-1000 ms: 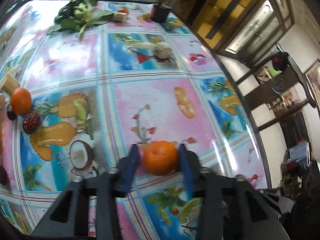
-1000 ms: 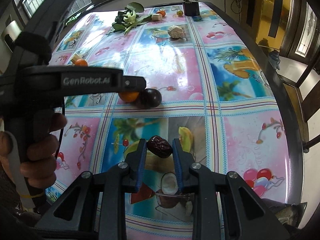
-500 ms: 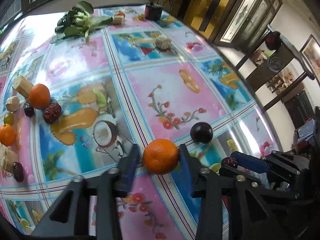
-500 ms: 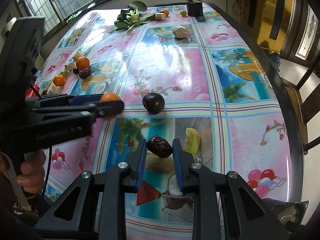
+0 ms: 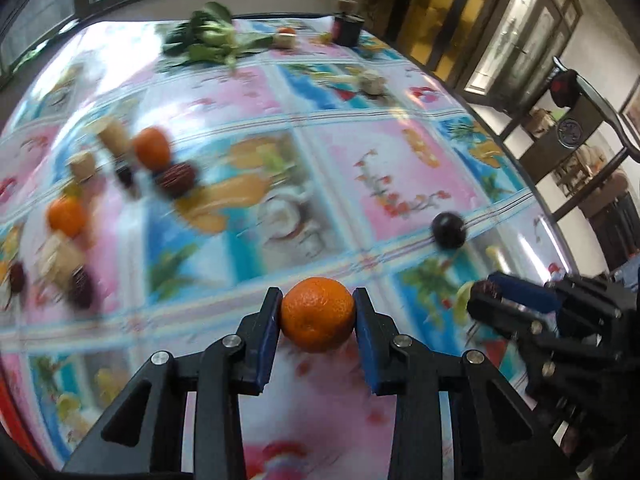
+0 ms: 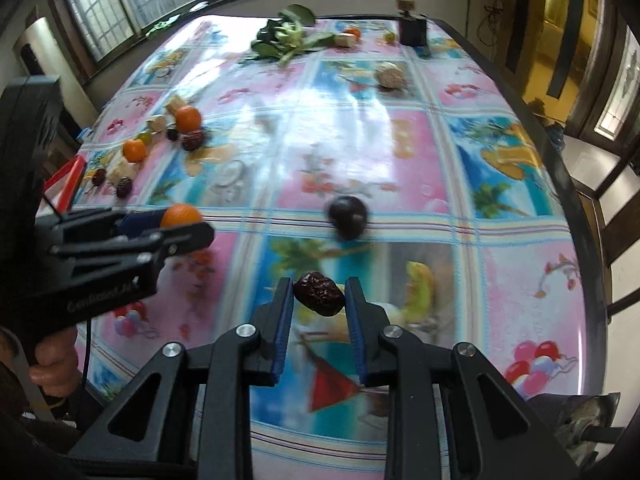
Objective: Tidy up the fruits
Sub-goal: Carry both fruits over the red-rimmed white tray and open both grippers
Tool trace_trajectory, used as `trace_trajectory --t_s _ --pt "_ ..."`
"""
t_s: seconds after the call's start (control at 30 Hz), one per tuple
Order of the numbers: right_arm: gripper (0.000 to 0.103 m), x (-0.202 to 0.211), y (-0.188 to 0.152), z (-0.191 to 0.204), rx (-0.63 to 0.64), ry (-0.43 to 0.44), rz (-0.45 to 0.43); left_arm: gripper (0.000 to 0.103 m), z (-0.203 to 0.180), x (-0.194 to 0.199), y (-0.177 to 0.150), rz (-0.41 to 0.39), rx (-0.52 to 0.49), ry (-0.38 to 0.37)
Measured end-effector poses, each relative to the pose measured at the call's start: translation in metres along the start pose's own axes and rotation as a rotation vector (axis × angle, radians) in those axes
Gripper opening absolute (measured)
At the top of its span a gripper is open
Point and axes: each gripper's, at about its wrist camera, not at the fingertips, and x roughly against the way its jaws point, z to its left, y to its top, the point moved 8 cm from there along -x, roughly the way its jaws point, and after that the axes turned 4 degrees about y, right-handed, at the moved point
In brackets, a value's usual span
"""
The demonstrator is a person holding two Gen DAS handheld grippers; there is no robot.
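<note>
My left gripper (image 5: 317, 314) is shut on an orange tangerine (image 5: 318, 314), held above the table. It also shows in the right wrist view as the left gripper (image 6: 188, 224) with the tangerine (image 6: 181, 215). My right gripper (image 6: 319, 294) is shut on a wrinkled dark red date (image 6: 319, 293); the right gripper (image 5: 490, 292) appears at the right of the left wrist view. A dark plum (image 6: 347, 215) lies alone mid-table, the plum (image 5: 448, 230) ahead and right of the tangerine. A cluster of fruit with two tangerines (image 6: 188, 118) and dark dates (image 6: 193, 140) lies at the table's left side.
A fruit-print tablecloth (image 6: 360, 140) covers the table. Leafy greens (image 6: 286, 38), a dark bottle (image 6: 412, 26) and a pale round item (image 6: 391, 78) sit at the far end. A red-edged object (image 6: 70, 178) is at the left edge. Chairs stand to the right.
The left gripper with its tangerine has swung further left and away from the plum, bringing the fruit cluster closer in its view. The right gripper keeps holding the date nearly still.
</note>
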Motion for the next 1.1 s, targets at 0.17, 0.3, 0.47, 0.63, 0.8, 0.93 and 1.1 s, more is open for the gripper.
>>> trace_trajectory --t_s 0.17,0.3,0.47,0.63,0.8,0.93,1.1 --pt "0.028 -0.011 0.007 0.046 0.073 0.04 0.013 0.035 0.036 0.025 -0.023 -0.009 0.076 0.008" --pt "0.028 -0.02 0.017 0.094 0.151 0.085 0.022 0.035 0.067 0.048 -0.034 -0.033 0.141 0.023" --pt "0.028 -0.029 0.031 0.165 0.252 0.159 0.024 0.035 0.119 0.083 -0.047 -0.082 0.23 0.072" --pt "0.028 -0.038 0.043 0.246 0.373 0.233 0.03 0.035 0.172 0.113 -0.061 -0.123 0.327 0.127" --pt "0.028 -0.05 0.051 0.318 0.46 0.304 0.048 0.035 0.238 0.139 -0.084 -0.142 0.434 0.2" --pt "0.028 -0.069 0.059 0.371 0.514 0.346 0.065 0.035 0.286 0.152 -0.099 -0.145 0.498 0.272" --pt "0.028 -0.109 0.073 0.425 0.522 0.371 0.093 0.035 0.348 0.149 -0.109 -0.107 0.585 0.343"
